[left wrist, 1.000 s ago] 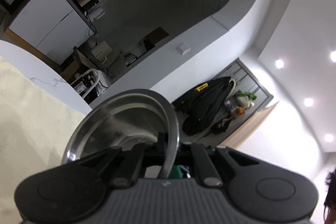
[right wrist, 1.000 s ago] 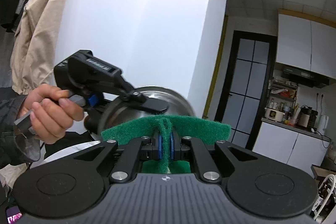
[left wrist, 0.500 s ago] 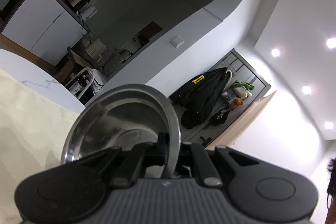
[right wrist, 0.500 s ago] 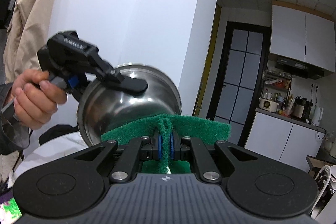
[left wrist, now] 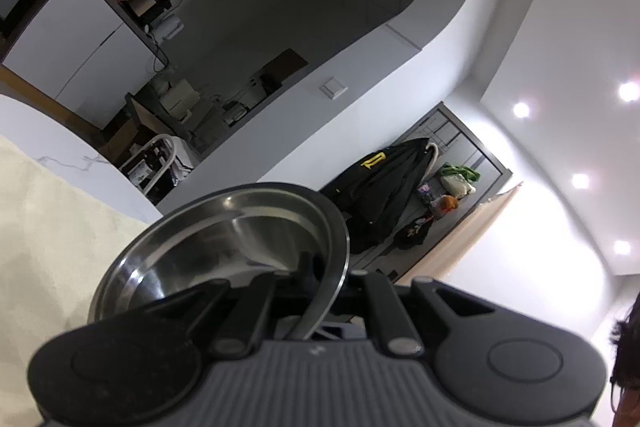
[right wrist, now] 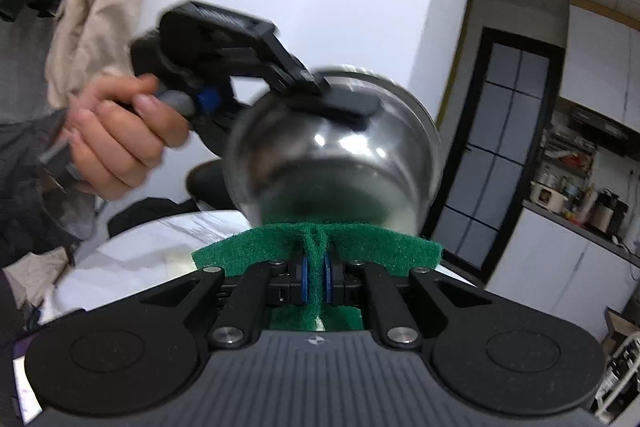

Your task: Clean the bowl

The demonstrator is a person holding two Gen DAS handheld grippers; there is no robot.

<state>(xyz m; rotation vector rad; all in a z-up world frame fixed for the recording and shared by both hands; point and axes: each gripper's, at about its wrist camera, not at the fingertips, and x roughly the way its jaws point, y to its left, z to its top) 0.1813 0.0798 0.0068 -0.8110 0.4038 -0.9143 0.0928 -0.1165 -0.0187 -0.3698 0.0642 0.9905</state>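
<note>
A shiny steel bowl is clamped by its rim in my left gripper, held up in the air and tilted. In the right wrist view the same bowl shows its outer underside, with the left gripper pinching the rim from above. My right gripper is shut on a green scouring pad. The pad's top edge sits right under the bowl's outer bottom, touching or nearly so.
A white marble-look table lies below the bowl. A beige curtain hangs at the left. A kitchen with white cabinets and a dark glass door is at the right. Coats hang on a far wall.
The left gripper has brought the bowl closer and lower toward the scouring pad, turning its underside to the right wrist camera. The pad stays clamped.
</note>
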